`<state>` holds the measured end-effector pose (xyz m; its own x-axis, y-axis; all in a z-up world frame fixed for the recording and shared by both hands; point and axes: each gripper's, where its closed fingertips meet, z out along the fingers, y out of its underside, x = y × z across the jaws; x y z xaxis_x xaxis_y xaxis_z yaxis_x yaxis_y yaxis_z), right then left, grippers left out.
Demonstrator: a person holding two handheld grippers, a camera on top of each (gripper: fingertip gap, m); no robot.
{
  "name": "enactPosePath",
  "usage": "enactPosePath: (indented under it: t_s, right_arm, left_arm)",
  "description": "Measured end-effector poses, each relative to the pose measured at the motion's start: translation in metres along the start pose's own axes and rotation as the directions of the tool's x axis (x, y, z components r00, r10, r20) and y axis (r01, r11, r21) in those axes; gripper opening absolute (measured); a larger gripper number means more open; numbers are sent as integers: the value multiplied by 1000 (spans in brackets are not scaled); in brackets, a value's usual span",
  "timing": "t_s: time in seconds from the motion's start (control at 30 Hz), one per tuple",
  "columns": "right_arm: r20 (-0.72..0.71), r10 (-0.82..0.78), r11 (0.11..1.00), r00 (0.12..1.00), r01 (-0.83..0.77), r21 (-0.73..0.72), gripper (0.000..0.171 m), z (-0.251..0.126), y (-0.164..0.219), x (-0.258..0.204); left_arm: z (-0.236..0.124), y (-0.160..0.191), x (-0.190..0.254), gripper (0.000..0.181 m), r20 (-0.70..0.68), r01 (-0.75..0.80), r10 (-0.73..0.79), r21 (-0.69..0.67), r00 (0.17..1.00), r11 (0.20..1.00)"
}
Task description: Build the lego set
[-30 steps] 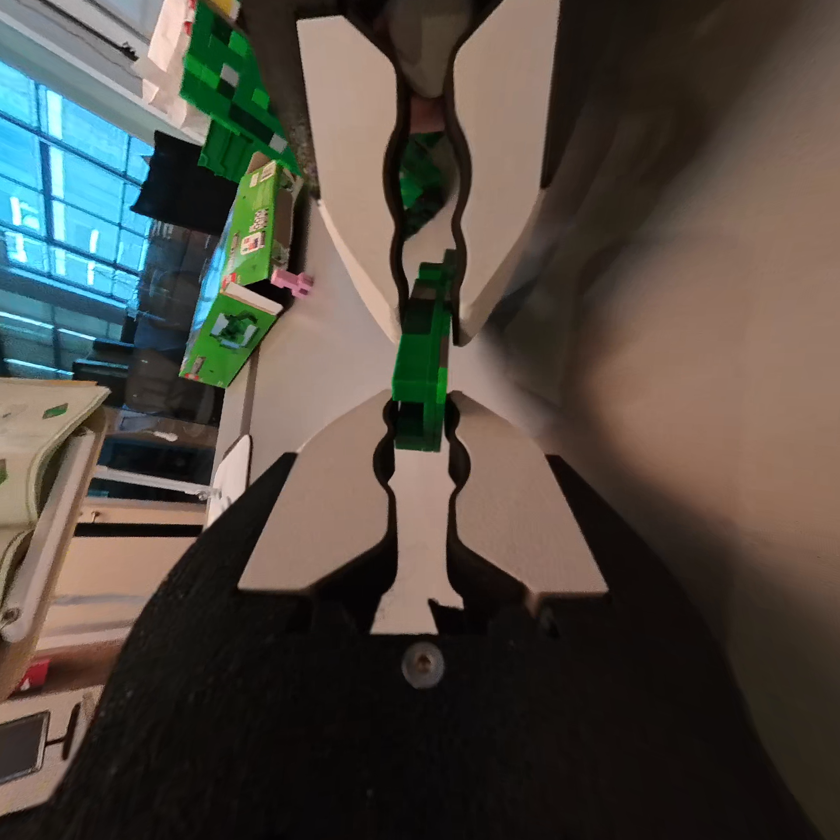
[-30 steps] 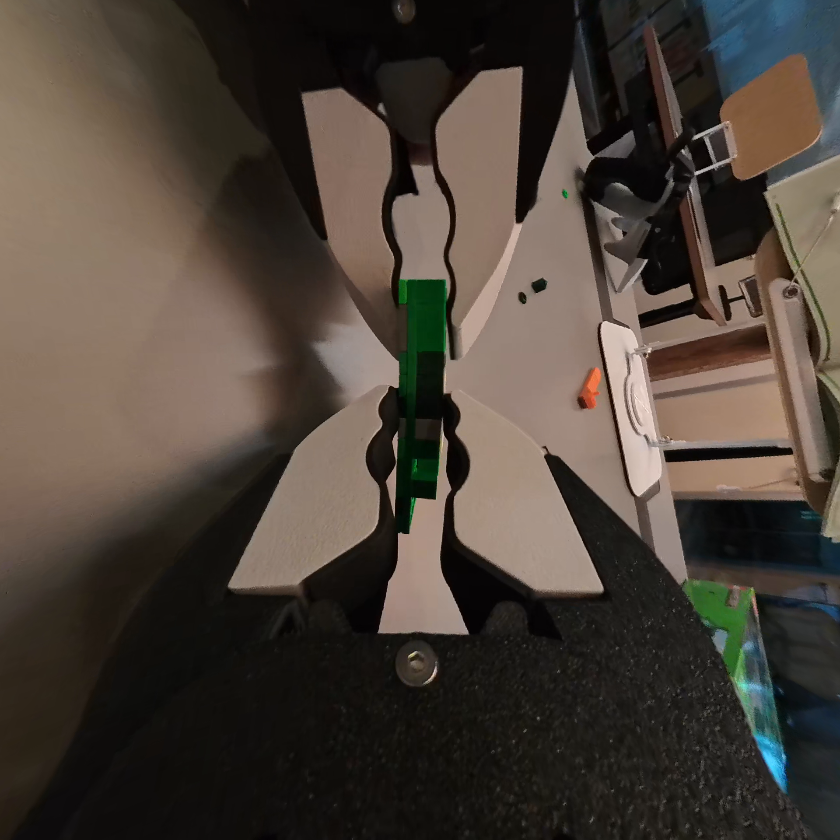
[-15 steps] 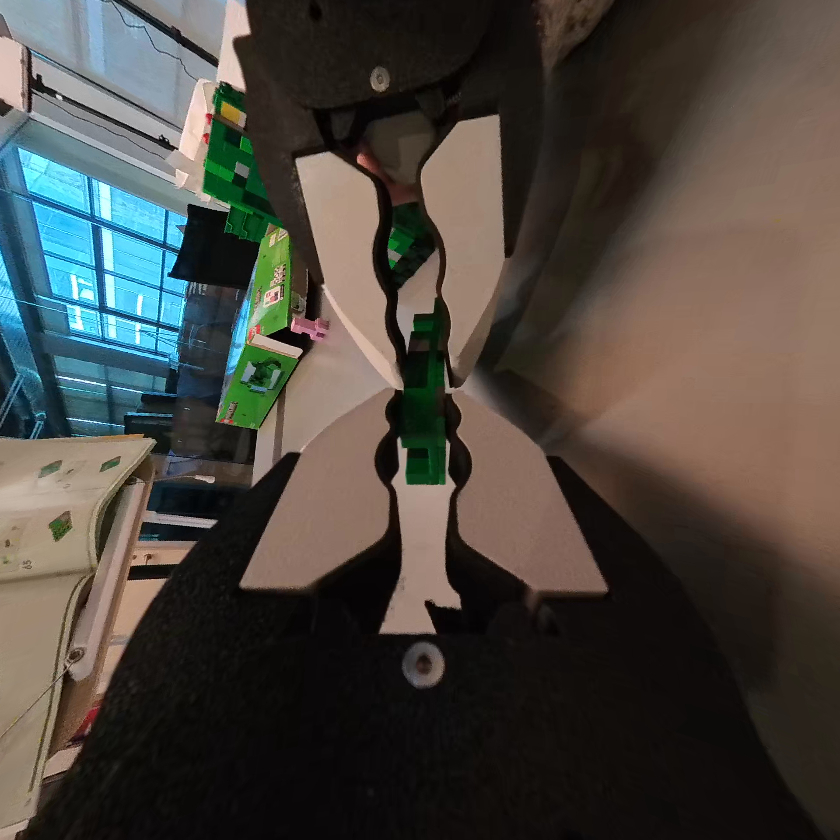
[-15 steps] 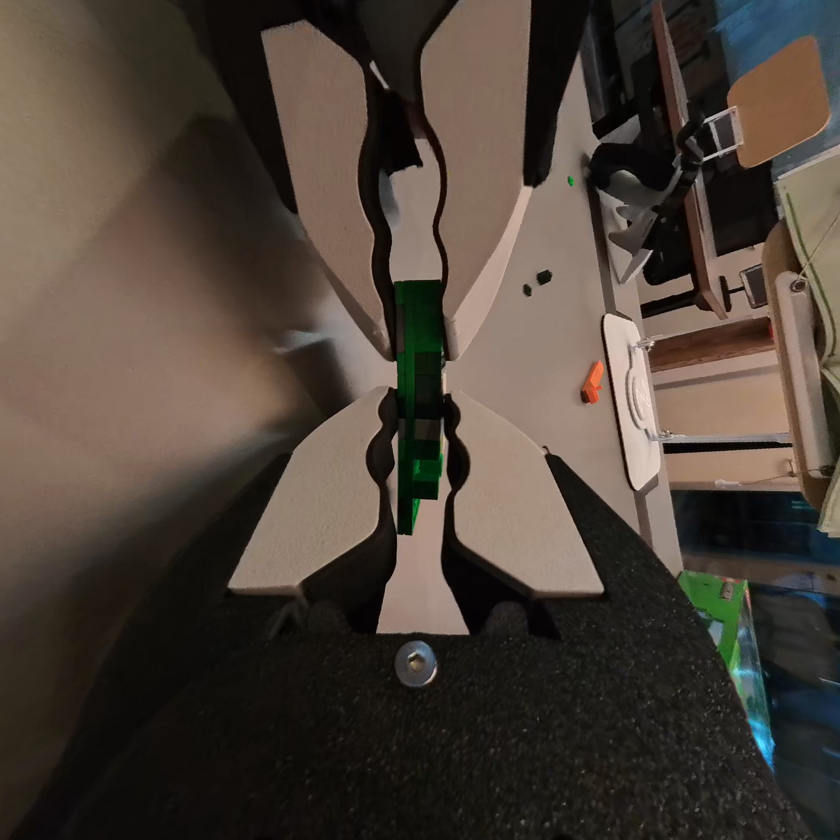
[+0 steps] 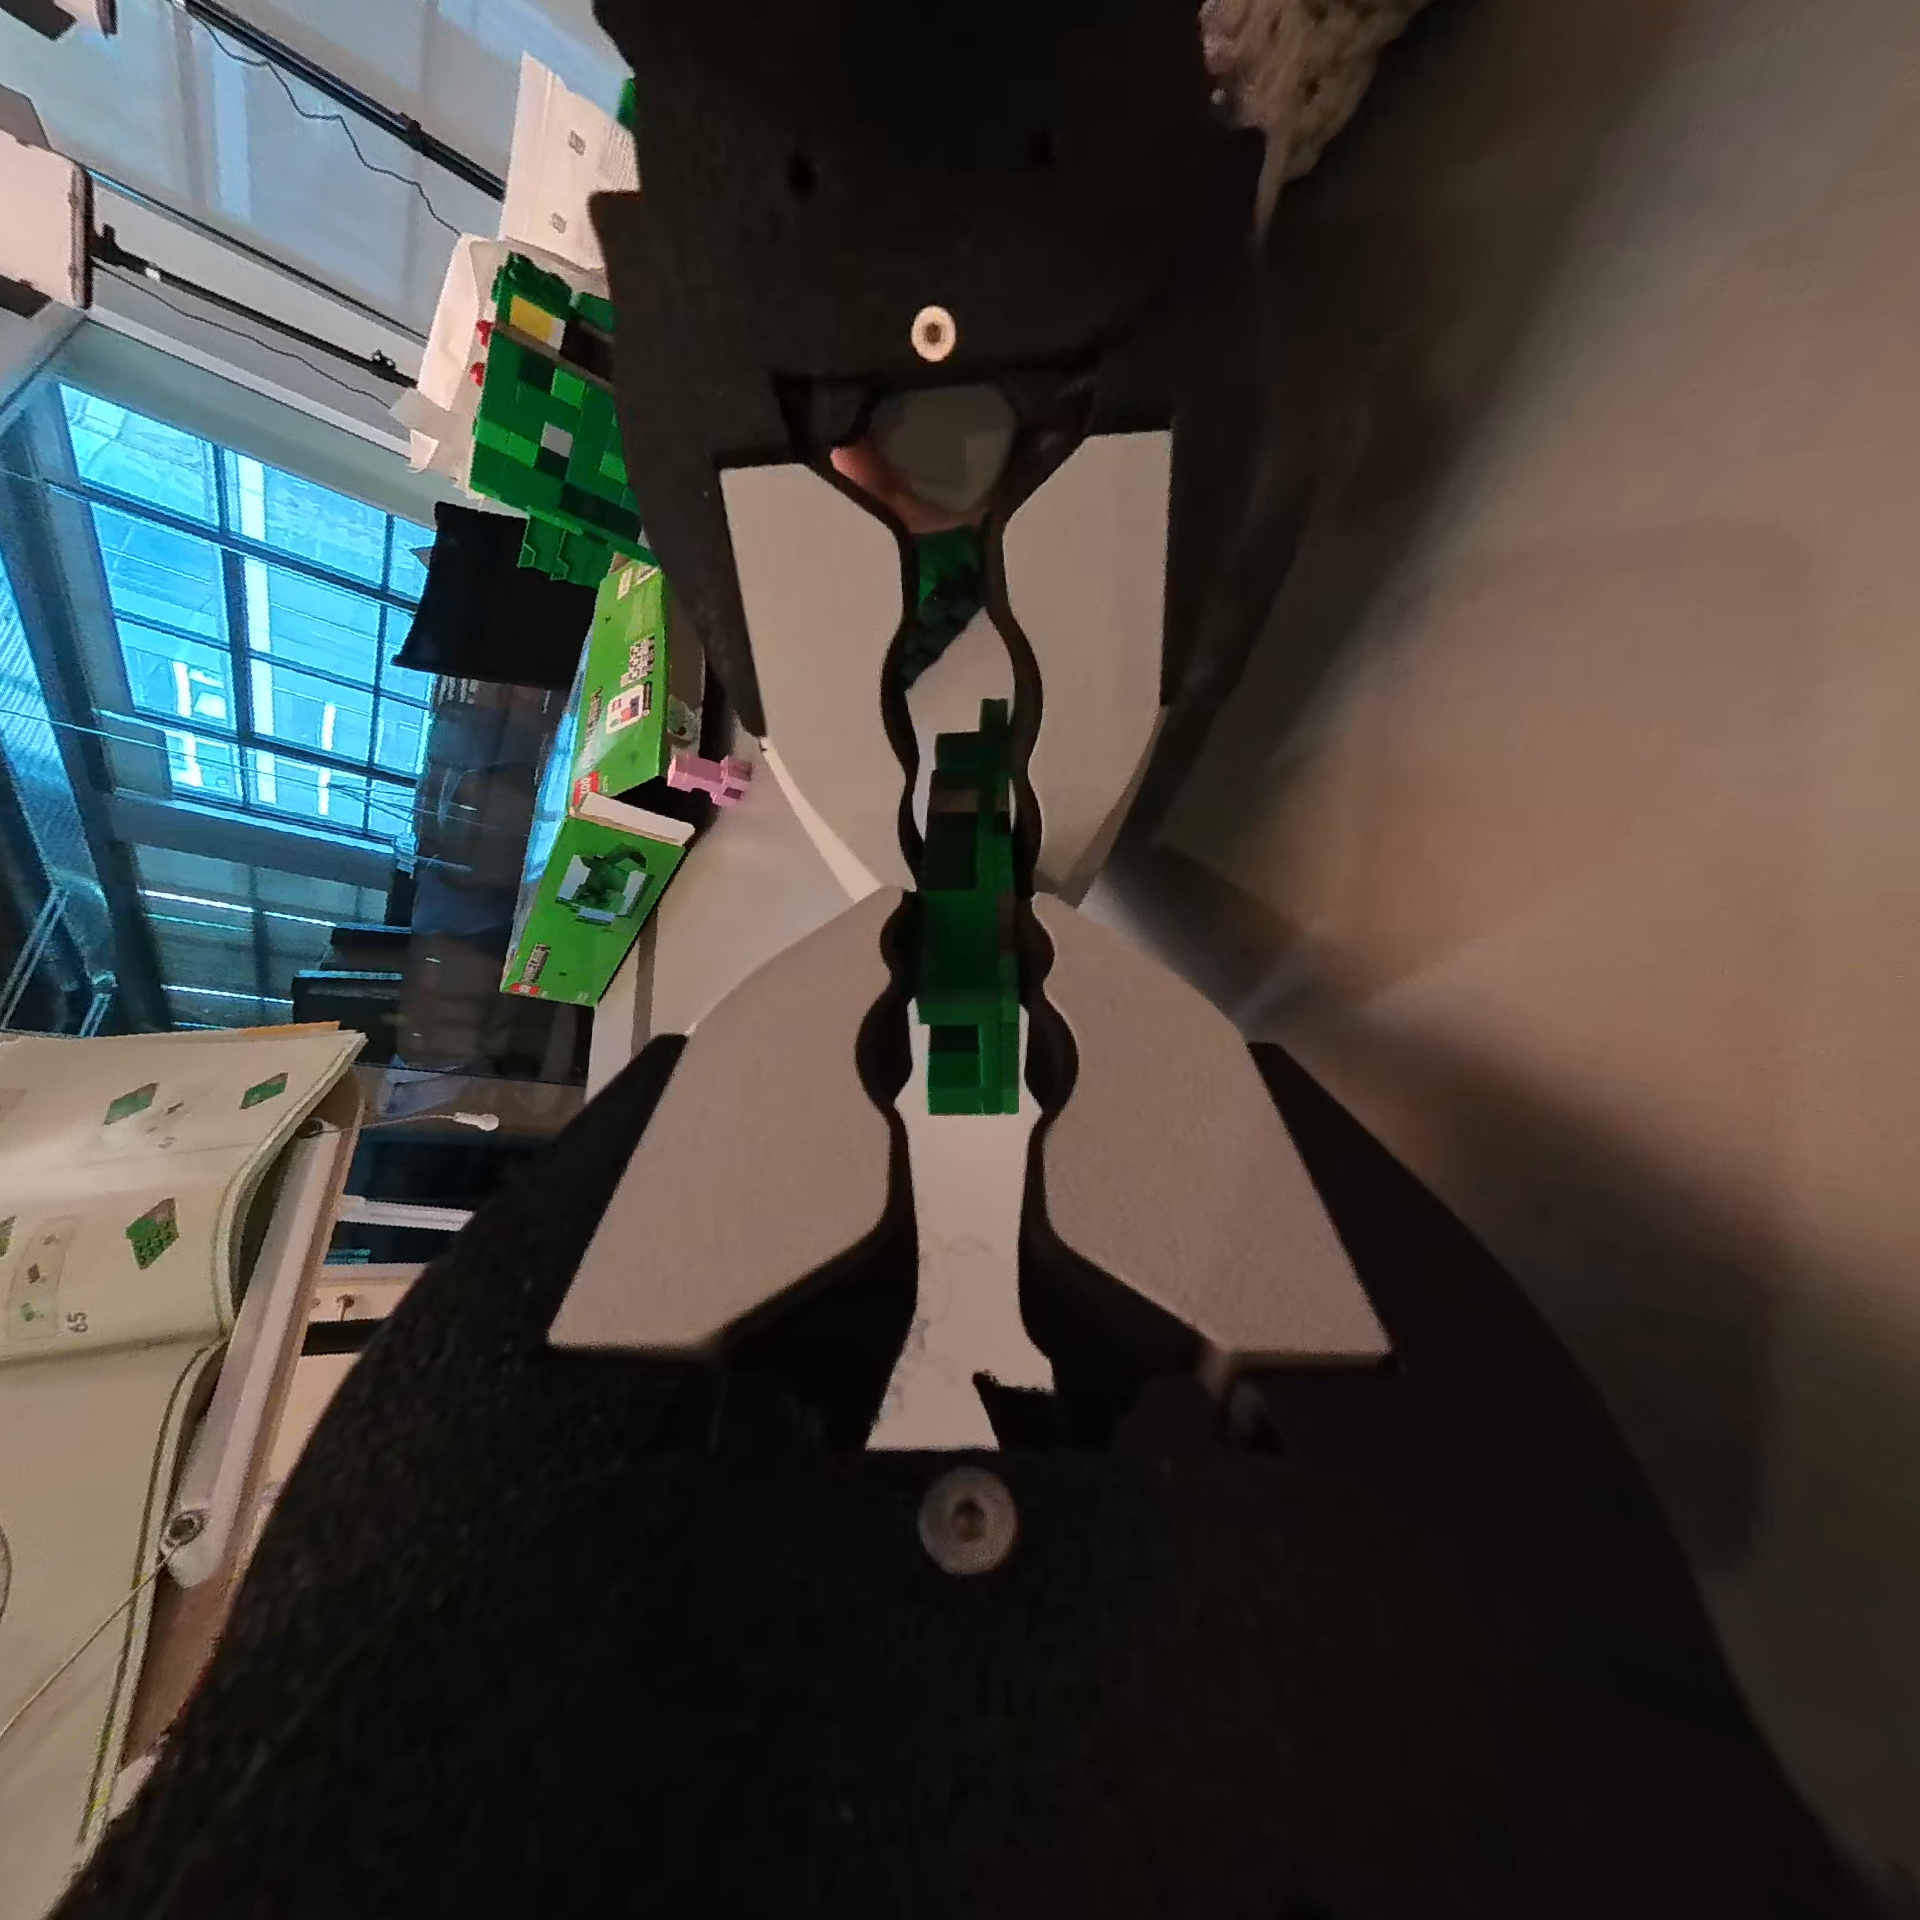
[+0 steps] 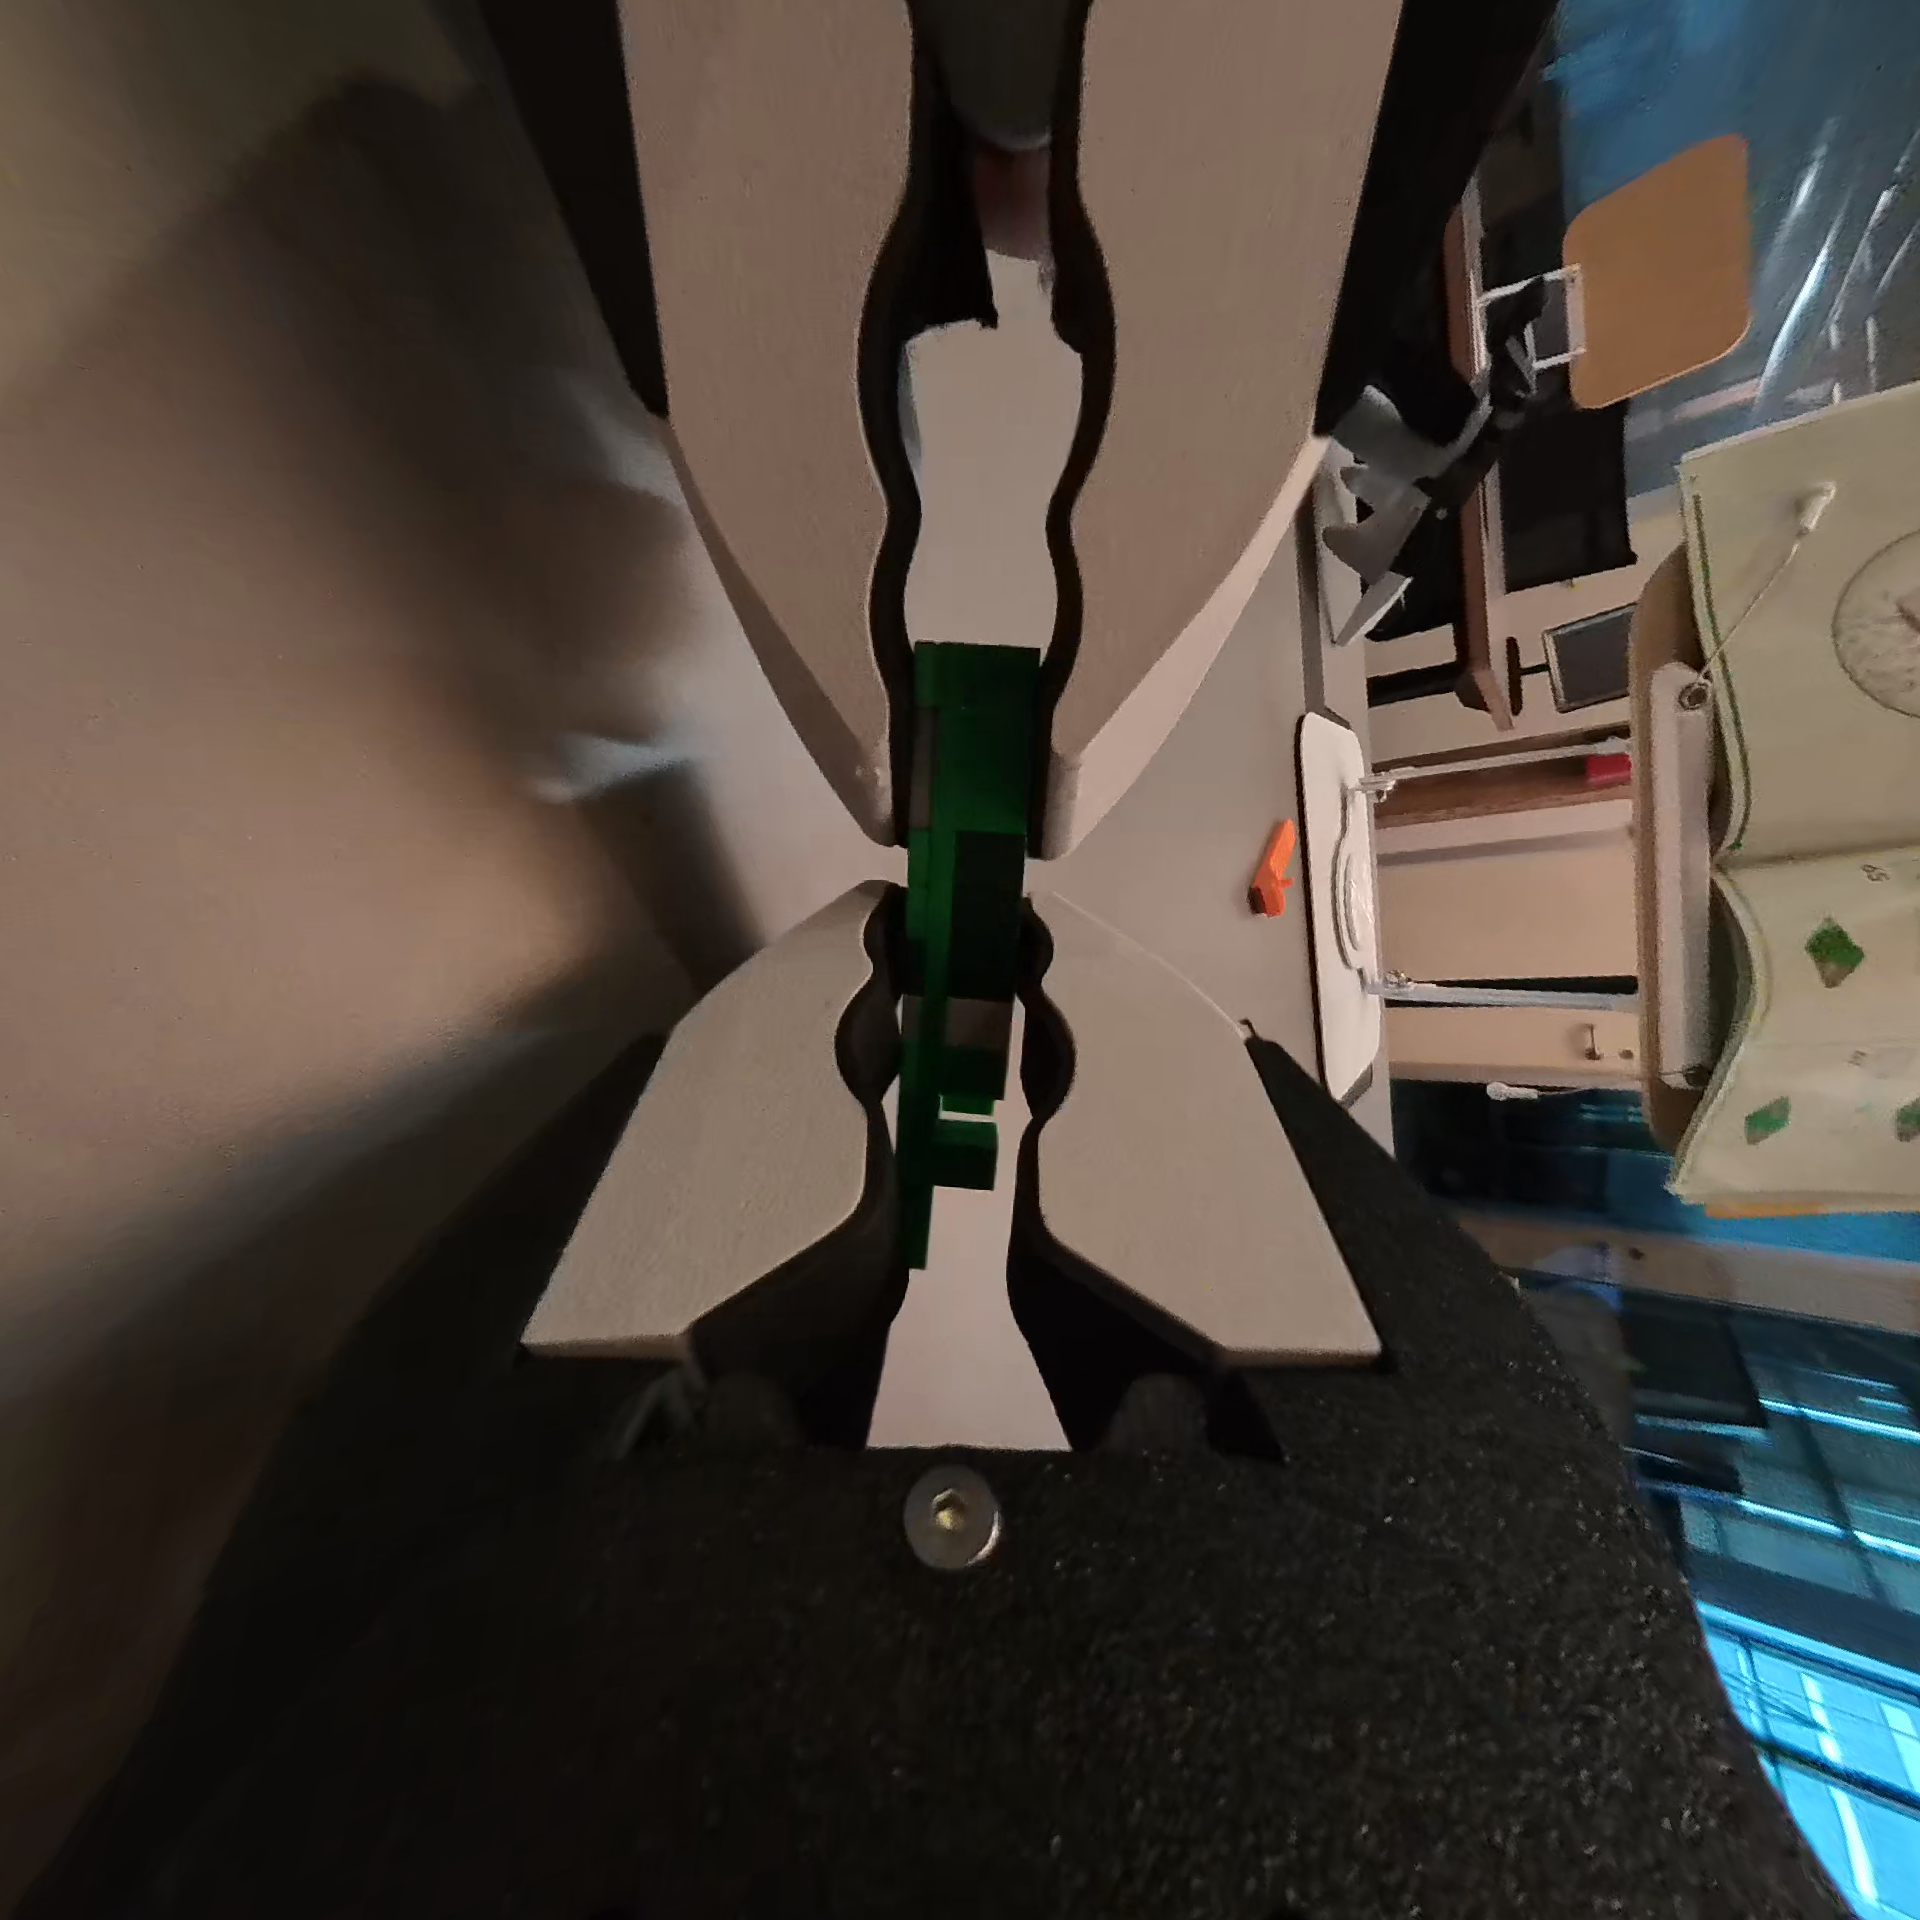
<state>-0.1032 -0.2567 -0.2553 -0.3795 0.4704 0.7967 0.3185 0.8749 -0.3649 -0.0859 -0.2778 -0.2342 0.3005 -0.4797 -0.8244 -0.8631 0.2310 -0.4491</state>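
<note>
A flat green lego assembly [image 5: 961, 997] with dark green and grey tiles is held edge-on between both grippers, above the white table [image 5: 727, 914]. My left gripper [image 5: 964, 925] is shut on its near end. My right gripper [image 5: 971, 868] faces it tip to tip from above and is shut on the far end. In the right wrist view the same assembly [image 6: 977, 727] runs from my right gripper [image 6: 956, 914] up into the left gripper [image 6: 966, 831]. The fingertips of the two grippers nearly touch.
A large green lego build [image 5: 551, 447], a green set box [image 5: 603, 831] and a small pink piece [image 5: 712, 777] lie on the table's far side. An open instruction booklet [image 5: 125, 1174] stands at the left. An orange piece [image 6: 1276, 871] lies beside a white plate [image 6: 1345, 914].
Both grippers stay shut on the green assembly. In the left wrist view the right gripper's black body has come into sight at the top. In the right wrist view the left gripper has shifted upward.
</note>
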Motion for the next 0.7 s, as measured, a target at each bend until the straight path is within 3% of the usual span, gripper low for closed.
enactPosePath:
  t_s: [0.27, 0.4, 0.5, 0.7]
  right_arm:
    - [21, 40, 999, 999, -41, 32, 19, 0, -2, -2]
    - [59, 35, 999, 998, -37, 16, 41, 5, -1, -7]
    - [52, -28, 999, 998, 26, 25, 21, 5, -3, -11]
    - [11, 28, 999, 1000, -28, 44, 20, 4, -3, -5]
  left_arm:
    - [-1, -1, 2, 16, -11, -1, 1, 7, 1000, 1000]
    - [0, -5, 10, 16, -26, -57, 57, 28, 998, 998]
    - [-1, -9, 9, 17, -17, -62, 63, 47, 998, 997]
    - [0, -6, 5, 16, 0, -23, 23, 32, 1000, 999]
